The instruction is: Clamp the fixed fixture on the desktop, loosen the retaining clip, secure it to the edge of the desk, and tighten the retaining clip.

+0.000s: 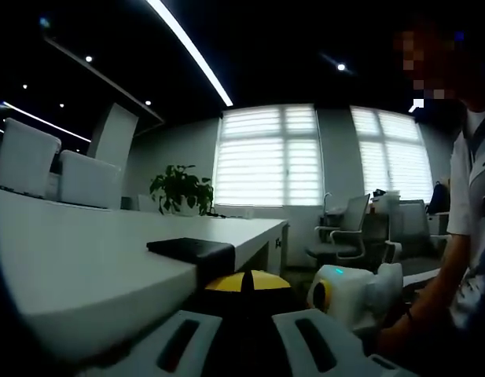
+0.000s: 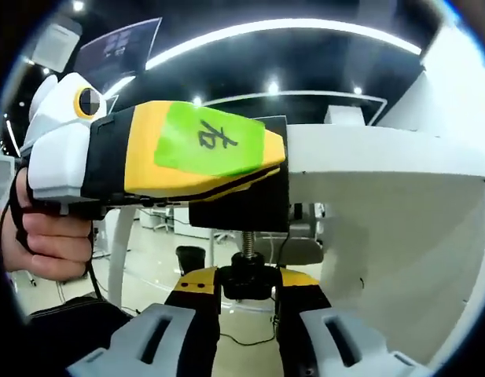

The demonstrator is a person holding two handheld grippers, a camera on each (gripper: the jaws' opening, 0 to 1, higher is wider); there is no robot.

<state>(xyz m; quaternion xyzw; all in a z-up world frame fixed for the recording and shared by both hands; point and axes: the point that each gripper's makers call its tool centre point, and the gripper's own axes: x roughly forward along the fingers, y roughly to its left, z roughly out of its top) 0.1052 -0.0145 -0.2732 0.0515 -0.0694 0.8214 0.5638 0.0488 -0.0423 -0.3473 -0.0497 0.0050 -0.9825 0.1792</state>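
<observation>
In the left gripper view, the left gripper (image 1: pixel 244 334) rises from the bottom edge with its pale fingers (image 1: pixel 179 343) set apart; yellow-and-black tips sit between them, just under the edge of the white surface (image 1: pixel 77 267). Whether those tips press on anything I cannot tell. The black top plate of the clamp fixture (image 1: pixel 191 250) lies flat on the surface at its near edge, directly above the tips. To the right and a little beyond, the right gripper (image 1: pixel 354 297) shows as a white body with a yellow ring, held by a person's hand (image 1: pixel 399 334). Farther off stand grey office chairs (image 1: pixel 346 229), a potted plant (image 1: pixel 181 188) on the far end of the surface, white chair backs (image 1: pixel 26 157) on the left, and bright windows with blinds (image 1: pixel 267 155).

In the right gripper view, the right gripper (image 2: pixel 248 310) looks up from below the surface. Its fingers (image 2: pixel 196 310) are closed on the black knob (image 2: pixel 247 276) at the bottom of the fixture's threaded screw (image 2: pixel 248 243). Above the screw, the black body of the clamp fixture (image 2: pixel 246 206) hangs at the edge of the white surface (image 2: pixel 383 157), whose underside and side panel spread to the right. Across the upper left lies the left gripper (image 2: pixel 175 161), yellow and black with a green label bearing a handwritten mark, its tips at the fixture; a hand (image 2: pixel 53 236) grips its white rear. Ceiling lights (image 2: pixel 273 27) arc beyond.
</observation>
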